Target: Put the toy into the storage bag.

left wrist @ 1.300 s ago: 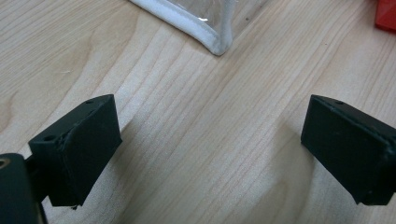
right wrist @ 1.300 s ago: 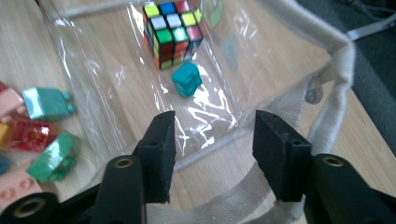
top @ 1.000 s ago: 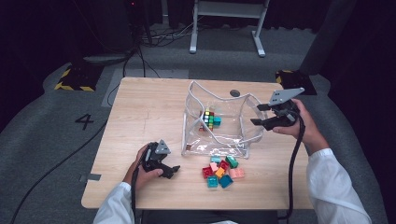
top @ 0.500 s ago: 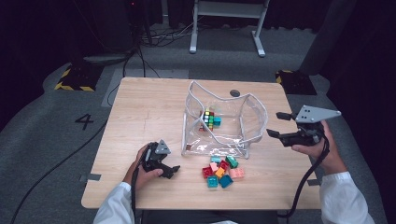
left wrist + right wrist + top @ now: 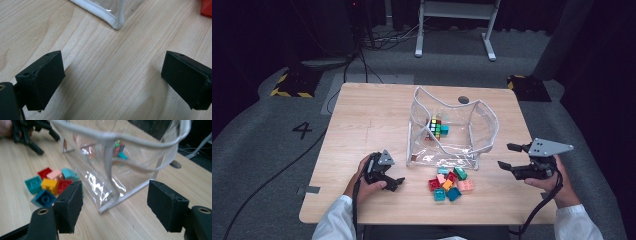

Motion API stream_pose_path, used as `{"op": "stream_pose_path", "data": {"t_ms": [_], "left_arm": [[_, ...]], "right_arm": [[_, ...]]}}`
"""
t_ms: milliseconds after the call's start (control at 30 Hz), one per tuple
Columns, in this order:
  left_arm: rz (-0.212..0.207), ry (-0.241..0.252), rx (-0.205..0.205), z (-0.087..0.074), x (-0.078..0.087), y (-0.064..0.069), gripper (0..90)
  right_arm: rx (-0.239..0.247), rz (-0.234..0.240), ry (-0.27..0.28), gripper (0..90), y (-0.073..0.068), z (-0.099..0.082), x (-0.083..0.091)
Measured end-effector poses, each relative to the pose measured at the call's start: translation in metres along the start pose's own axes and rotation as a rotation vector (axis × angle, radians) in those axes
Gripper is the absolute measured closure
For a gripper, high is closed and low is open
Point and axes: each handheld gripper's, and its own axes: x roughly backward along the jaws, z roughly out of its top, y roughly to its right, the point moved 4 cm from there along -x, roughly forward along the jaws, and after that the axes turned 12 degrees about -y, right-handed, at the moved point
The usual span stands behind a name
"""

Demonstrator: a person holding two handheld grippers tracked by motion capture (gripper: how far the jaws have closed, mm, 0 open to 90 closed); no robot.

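Wood-grain surface (image 5: pixel 362 115) carries everything, and the clear bag (image 5: pixel 452 132) standing near its middle is your landmark. That bag is the biggest thing you handle: a see-through plastic pouch with white piped edges, mouth open to the top, walls sagging and creased. Judge it light, floppy and slick; the film will likely slide between pads, so take it by the white piping at a rim or corner, where it looks stiffer. Inside the bag, toward its far side, sits a puzzle cube (image 5: pixel 435 127) with a teal piece beside it.

Your right tongs (image 5: pixel 511 156) hang just off the bag's right side, pointing at it, jaws wide and nothing between them; they have just been opening. In the right gripper view the bag's near corner seam (image 5: pixel 110 182) stands straight ahead between the jaws, not touched.

Your left tongs (image 5: pixel 392 181) rest low, near the bag's front left corner, jaws spread wide over bare wood and empty. In the left gripper view that corner's piping (image 5: pixel 113 22) lies just beyond the pads.

Smallest are the toy bricks (image 5: pixel 447 182), a loose heap in red, orange, teal, blue and pink just in front of the bag. They look hard, light and squarish; pinch one across two flat sides.
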Motion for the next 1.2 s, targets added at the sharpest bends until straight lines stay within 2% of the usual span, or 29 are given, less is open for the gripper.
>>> {"op": "stream_pose_path", "data": {"t_ms": [33, 67, 200, 333, 500, 600, 633, 733, 767, 833, 967, 1200], "left_arm": [[0.000, 0.000, 0.000, 0.000, 0.000, 0.000, 4.8], [0.001, -0.001, 0.001, 0.000, 0.000, 0.000, 4.8], [0.000, 0.000, 0.001, 0.000, 0.000, 0.000, 4.8], [0.000, 0.000, 0.000, 0.000, 0.000, 0.000, 4.8], [0.000, 0.000, 0.000, 0.000, 0.000, 0.000, 4.8], [0.001, 0.001, 0.000, 0.000, 0.000, 0.000, 4.8], [0.000, 0.000, 0.000, 0.000, 0.000, 0.000, 4.8], [0.000, 0.000, 0.000, 0.000, 0.000, 0.000, 4.8], [0.001, -0.001, 0.001, 0.000, 0.000, 0.000, 4.8], [0.001, -0.002, 0.002, 0.000, 0.000, 0.000, 4.8], [0.000, 0.000, 0.000, 0.000, 0.000, 0.000, 4.8], [0.001, -0.002, 0.003, 0.000, 0.000, 0.000, 4.8]], "right_arm": [[0.000, 0.000, 0.000, 29.0, 0.000, 0.000, 0.000], [-0.002, 0.022, -0.010, 29.3, -0.005, -0.008, -0.008], [-0.007, 0.064, -0.016, 29.7, -0.013, -0.021, -0.022], [0.014, 0.088, -0.047, 30.2, -0.020, -0.030, -0.035], [0.057, 0.155, -0.109, 31.3, -0.038, -0.043, -0.063], [0.062, 0.178, -0.122, 31.6, -0.044, -0.045, -0.070], [0.082, 0.196, -0.122, 31.7, -0.050, -0.046, -0.080], [0.093, 0.206, -0.132, 32.1, -0.055, -0.047, -0.087], [0.105, 0.225, -0.130, 32.2, -0.059, -0.048, -0.096], [0.111, 0.243, -0.130, 32.2, -0.062, -0.049, -0.102], [0.125, 0.231, -0.139, 32.3, -0.065, -0.049, -0.109], [0.107, 0.241, -0.145, 30.0, -0.066, -0.047, -0.120]]}}
